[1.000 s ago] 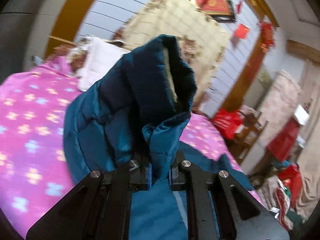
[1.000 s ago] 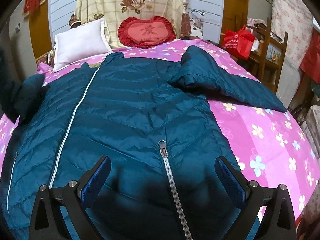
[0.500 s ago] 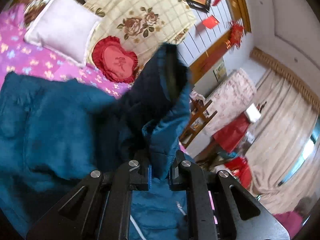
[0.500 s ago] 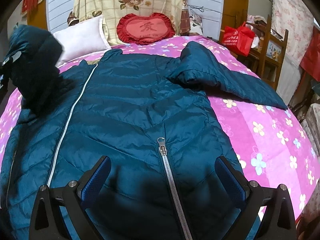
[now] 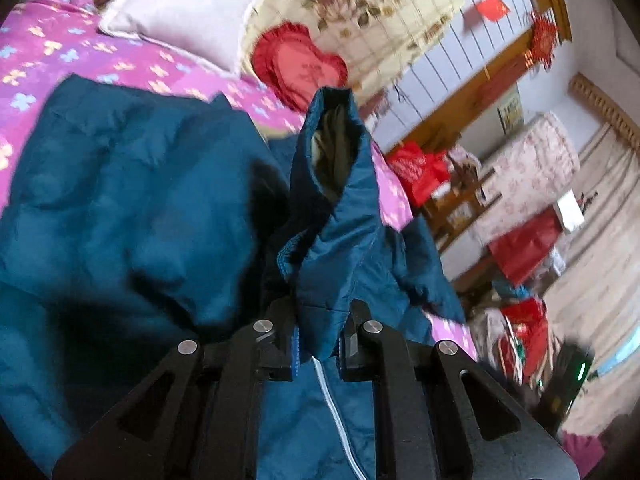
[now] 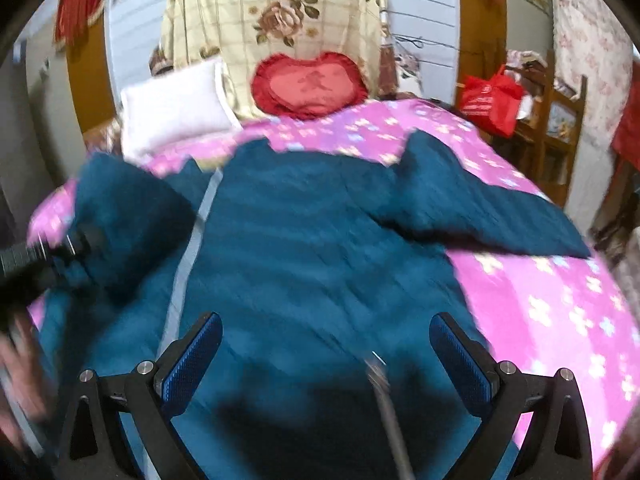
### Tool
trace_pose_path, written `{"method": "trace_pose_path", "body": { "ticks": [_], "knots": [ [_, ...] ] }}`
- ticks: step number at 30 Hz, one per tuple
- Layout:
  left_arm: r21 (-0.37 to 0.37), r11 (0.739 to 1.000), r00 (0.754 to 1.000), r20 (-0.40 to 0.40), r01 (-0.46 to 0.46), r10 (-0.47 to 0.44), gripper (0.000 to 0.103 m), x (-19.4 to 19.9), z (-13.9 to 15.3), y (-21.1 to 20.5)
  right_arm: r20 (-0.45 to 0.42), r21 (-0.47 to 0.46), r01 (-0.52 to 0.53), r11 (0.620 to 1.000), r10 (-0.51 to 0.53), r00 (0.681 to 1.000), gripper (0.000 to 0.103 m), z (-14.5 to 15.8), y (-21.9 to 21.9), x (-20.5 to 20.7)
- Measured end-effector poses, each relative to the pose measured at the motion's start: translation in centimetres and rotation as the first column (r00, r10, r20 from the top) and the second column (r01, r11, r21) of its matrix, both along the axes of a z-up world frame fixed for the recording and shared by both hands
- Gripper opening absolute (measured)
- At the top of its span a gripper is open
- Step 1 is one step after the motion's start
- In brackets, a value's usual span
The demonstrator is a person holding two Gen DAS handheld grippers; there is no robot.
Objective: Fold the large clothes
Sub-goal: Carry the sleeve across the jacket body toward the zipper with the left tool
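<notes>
On the pink flowered bedspread [image 6: 540, 304] a dark teal quilted jacket [image 6: 304, 248] lies front-up, spread flat; long axis runs from the near hem away toward the pillows, collar end far; zipper [image 6: 386, 392] runs along that axis near the hem, pull blurred; right sleeve [image 6: 480, 216] stretches out sideways to the right across the spread; left sleeve [image 5: 336, 216] lifted up over the jacket body, cuff opening pointing up and away, pale lining visible inside; left gripper [image 5: 318, 346] clenched on that sleeve's cuff edge, fabric pinched between the blue pads; right gripper [image 6: 326, 360] released, jaws wide apart, hovering above the jacket's lower front, nothing between them; red heart cushion [image 6: 310, 86] at the headboard carries one darker character, too blurred to read; white pillow [image 6: 172, 116] just left of it; red bag [image 6: 490, 98] at right has pale print, unreadable; no brand label legible on the jacket.
</notes>
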State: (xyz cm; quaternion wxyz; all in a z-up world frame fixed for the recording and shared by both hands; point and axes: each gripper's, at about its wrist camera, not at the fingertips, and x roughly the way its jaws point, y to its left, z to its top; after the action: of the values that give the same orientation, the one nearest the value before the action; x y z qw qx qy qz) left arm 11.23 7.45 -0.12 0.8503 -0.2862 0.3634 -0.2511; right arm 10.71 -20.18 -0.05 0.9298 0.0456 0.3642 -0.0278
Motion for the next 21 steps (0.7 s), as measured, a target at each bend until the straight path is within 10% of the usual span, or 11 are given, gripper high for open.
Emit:
{"method": "trace_pose_path", "body": {
  "ticks": [9, 12, 21],
  "knots": [
    [0.154, 0.984, 0.996, -0.015, 0.091, -0.09, 0.017, 0.6, -0.4, -4.6, -0.033, 0.043, -0.011, 0.999, 0.012, 0.999, 0.103, -3.6, 3.6, 7.3],
    [0.173, 0.977, 0.993, -0.025, 0.121, -0.119, 0.048, 0.5, 0.0, -5.6, -0.093, 0.06, -0.046, 0.997, 0.052, 0.994, 0.103, -5.0, 4.1, 8.7],
    [0.161, 0.987, 1.0, 0.015, -0.014, 0.012, 0.058, -0.9, 1.5, -1.3, -0.053, 0.137, -0.038, 0.99, 0.045, 0.998, 0.103, -4.7, 2.8, 8.0]
  ]
}}
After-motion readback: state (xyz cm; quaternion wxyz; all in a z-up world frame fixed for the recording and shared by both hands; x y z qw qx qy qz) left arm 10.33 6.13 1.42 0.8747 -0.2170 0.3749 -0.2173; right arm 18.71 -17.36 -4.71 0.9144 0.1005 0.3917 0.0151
